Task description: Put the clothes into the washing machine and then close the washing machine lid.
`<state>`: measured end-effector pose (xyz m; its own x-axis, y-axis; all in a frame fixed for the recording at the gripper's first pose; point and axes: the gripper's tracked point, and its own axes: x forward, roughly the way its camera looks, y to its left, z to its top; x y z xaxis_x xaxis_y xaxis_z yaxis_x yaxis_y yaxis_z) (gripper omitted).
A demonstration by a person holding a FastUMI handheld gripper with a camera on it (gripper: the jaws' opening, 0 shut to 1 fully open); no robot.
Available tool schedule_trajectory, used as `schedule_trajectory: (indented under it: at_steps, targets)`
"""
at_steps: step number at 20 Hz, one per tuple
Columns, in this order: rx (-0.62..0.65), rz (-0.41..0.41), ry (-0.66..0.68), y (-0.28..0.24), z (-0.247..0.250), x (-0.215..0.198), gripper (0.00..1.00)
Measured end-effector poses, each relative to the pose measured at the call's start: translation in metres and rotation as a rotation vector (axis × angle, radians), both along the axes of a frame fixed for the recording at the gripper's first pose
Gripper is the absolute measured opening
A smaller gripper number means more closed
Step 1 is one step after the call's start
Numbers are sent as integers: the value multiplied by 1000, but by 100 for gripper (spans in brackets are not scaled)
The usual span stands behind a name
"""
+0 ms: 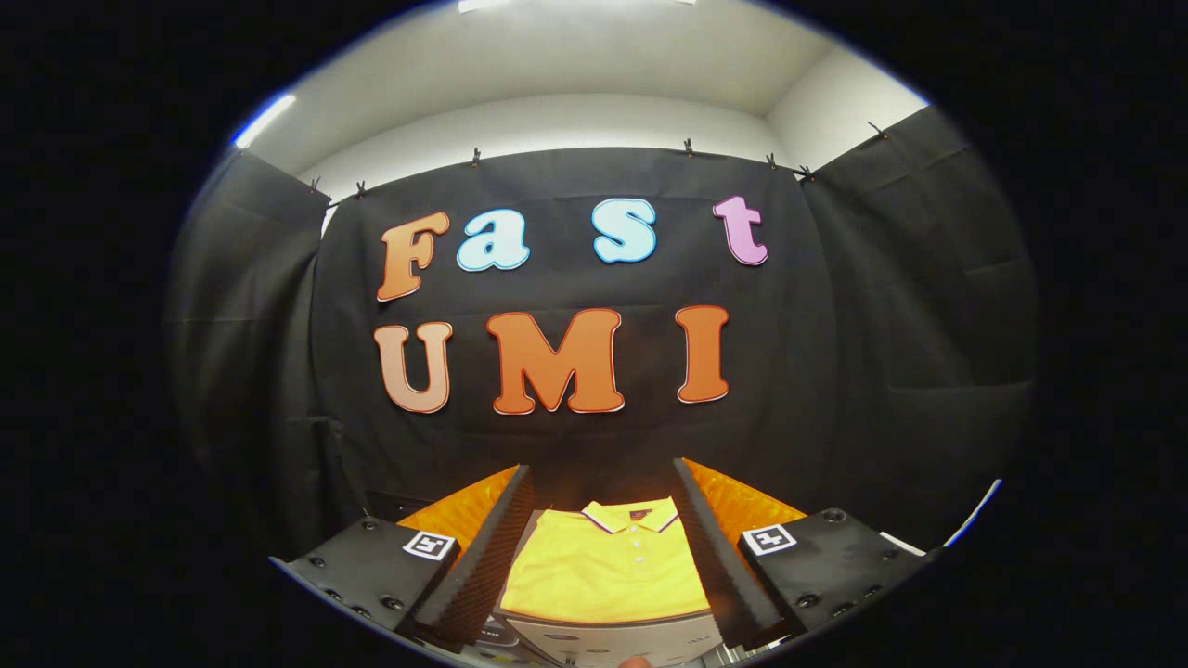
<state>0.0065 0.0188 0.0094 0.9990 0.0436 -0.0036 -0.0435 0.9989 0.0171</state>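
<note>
A folded yellow polo shirt (605, 566) with a collar and small buttons lies flat on top of a light-coloured box-like appliance (613, 638), probably the washing machine. My gripper (603, 547) hovers above it, open, with the shirt showing in the wide gap between the two fingers (483, 557). Neither finger touches the shirt. The machine's lid and opening are hidden below the shirt and the fingers.
The booth's black cloth wall (594, 436) hangs just beyond the shirt and closes in on both sides. A white wall and ceiling (594, 93) rise above the cloth. A white edge (974, 515) shows at the far right, beside the right finger.
</note>
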Motion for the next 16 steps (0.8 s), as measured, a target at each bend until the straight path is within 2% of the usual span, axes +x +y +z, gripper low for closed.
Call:
schedule_trajectory:
  at_steps: [10, 16]
  targets:
    - [-25, -12, 3, -9, 6, 10, 97]
    - [18, -5, 76, -24, -16, 34, 97]
